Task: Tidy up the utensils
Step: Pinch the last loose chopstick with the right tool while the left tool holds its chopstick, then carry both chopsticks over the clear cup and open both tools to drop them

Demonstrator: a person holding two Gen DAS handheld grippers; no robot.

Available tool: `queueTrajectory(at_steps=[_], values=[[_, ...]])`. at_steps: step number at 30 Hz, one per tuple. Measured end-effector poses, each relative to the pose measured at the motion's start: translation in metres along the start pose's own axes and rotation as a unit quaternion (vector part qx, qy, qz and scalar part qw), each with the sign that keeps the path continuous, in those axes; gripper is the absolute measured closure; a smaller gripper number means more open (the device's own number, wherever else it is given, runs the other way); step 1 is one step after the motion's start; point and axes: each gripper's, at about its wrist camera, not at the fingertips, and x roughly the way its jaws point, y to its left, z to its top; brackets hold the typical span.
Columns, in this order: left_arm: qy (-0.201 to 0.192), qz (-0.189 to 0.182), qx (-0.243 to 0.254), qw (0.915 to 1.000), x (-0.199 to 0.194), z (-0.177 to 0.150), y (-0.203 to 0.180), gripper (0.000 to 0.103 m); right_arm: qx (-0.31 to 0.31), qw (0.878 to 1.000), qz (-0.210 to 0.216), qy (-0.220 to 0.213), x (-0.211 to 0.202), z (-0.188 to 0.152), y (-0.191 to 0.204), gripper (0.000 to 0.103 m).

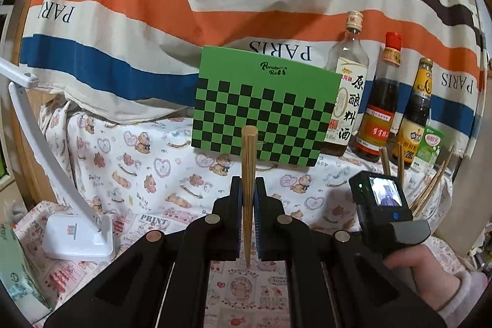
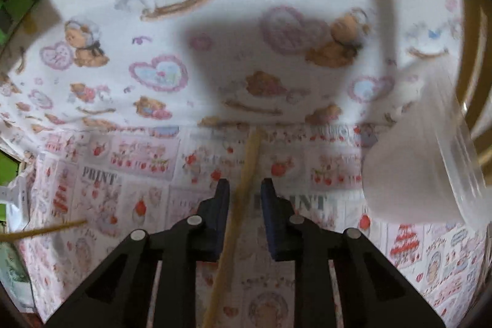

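My left gripper [image 1: 248, 189] is shut on a wooden chopstick [image 1: 248, 152], which stands upright between its pads with the thick end up. My right gripper [image 2: 246, 192] points down at the patterned tablecloth [image 2: 153, 162]. A second chopstick [image 2: 246, 162] lies lengthwise between its fingers [image 2: 222, 199]; a gap still shows beside it, so the jaws stand open around it. A third chopstick [image 2: 43, 231] lies at the left edge of the right wrist view. In the left wrist view, several chopsticks [image 1: 430, 189] stand fanned out behind the right gripper's body [image 1: 381, 205] and the person's hand [image 1: 409, 263].
A translucent plastic cup [image 2: 415, 168] is close on the right of the right gripper. At the back stand a green checkered board [image 1: 264, 106], three bottles [image 1: 378, 100] and a green carton [image 1: 430, 149]. A white lamp base [image 1: 77, 239] sits at the left.
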Motion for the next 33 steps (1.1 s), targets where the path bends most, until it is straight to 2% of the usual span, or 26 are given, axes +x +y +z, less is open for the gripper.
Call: queueTrajectory(at_steps=[1, 5, 7, 9, 16, 18, 19, 27, 33], values=[[-0.001, 0.003, 0.004, 1.0000, 0.000, -0.001, -0.001, 0.097, 0.004, 1.000, -0.007, -0.002, 0.001, 0.000, 0.000, 0.094], [-0.001, -0.002, 0.009, 1.0000, -0.001, 0.000, -0.002, 0.097, -0.004, 1.000, 0.027, -0.003, -0.004, -0.002, -0.001, 0.096], [-0.005, -0.011, 0.015, 0.9998, -0.004, 0.001, -0.005, 0.097, -0.051, 0.997, 0.002, -0.051, -0.024, -0.014, 0.009, 0.096], [-0.009, -0.011, 0.025, 0.9996, -0.007, 0.001, -0.010, 0.097, -0.095, 0.993, -0.004, -0.077, -0.040, -0.026, 0.020, 0.096], [-0.019, -0.026, 0.049, 0.9983, -0.014, -0.001, -0.023, 0.097, -0.143, 0.967, 0.065, -0.198, -0.131, -0.063, 0.017, 0.096], [-0.016, -0.044, 0.046, 0.9979, -0.014, -0.001, -0.024, 0.097, -0.135, 0.959, 0.083, -0.237, -0.157, -0.067, 0.003, 0.096], [-0.013, -0.055, 0.045, 0.9974, -0.014, -0.001, -0.024, 0.097, -0.130, 0.956, 0.085, -0.248, -0.162, -0.058, -0.001, 0.096], [-0.025, -0.080, 0.057, 0.9949, -0.025, 0.006, -0.038, 0.097, -0.055, 0.921, 0.090, -0.376, -0.230, -0.056, -0.058, 0.096], [-0.028, -0.156, 0.051, 0.9860, -0.039, 0.041, -0.074, 0.097, -0.018, 0.899, 0.091, -0.428, -0.274, -0.055, -0.098, 0.096]])
